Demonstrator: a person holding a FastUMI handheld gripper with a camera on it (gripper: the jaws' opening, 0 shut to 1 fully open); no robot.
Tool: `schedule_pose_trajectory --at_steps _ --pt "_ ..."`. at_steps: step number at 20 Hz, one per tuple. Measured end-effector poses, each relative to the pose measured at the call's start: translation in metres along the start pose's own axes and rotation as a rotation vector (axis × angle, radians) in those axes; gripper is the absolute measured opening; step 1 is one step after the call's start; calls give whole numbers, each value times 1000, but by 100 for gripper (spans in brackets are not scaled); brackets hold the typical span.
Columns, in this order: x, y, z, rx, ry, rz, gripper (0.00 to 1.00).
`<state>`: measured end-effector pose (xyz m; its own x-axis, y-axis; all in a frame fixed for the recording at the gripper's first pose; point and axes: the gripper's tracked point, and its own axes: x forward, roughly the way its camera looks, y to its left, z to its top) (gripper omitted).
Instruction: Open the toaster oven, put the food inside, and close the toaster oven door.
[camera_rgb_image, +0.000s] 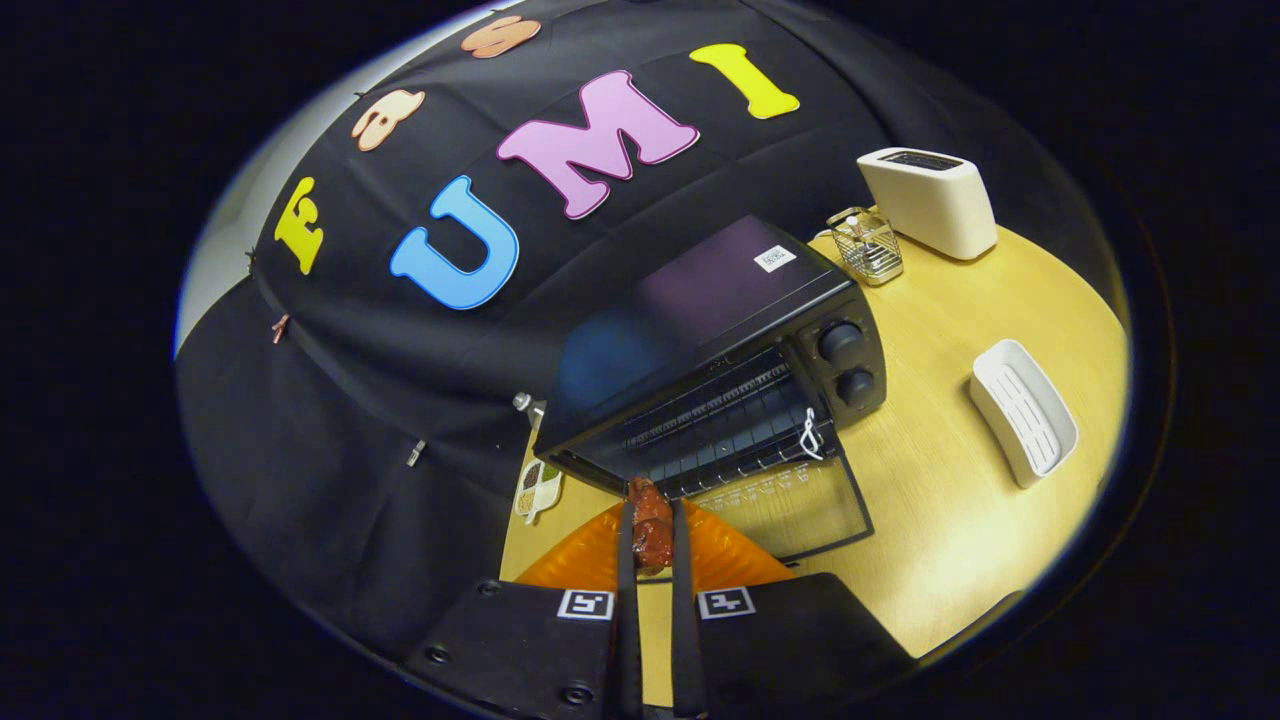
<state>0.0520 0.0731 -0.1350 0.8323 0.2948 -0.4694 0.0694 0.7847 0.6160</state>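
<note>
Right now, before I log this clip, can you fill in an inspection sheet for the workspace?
Surface: light wooden table.
Job's things: toaster oven, door folded down open; reddish-brown food piece.
Clutter: white toaster, wire holder, white ridged tray, orange plate, small divided dish.
Grippers: gripper jaws shut on the food piece, just before the oven opening.
Cables: nothing seen.
Surroundings: black cloth wall.

toaster oven (700, 290): glossy black top, glass door | table (940, 470): pale wood, smooth | basket (866, 246): wire metal
</note>
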Motion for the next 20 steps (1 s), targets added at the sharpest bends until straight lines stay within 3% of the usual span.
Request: schedule_pose_trajectory --at_steps 3,10,16,20 --pt "26 1 -1 38 -56 19 16" --pt "80 -27 17 304 -277 11 16" --pt "122 -59 5 501 -318 0 16" --pt "148 -57 3 527 -324 -6 16"
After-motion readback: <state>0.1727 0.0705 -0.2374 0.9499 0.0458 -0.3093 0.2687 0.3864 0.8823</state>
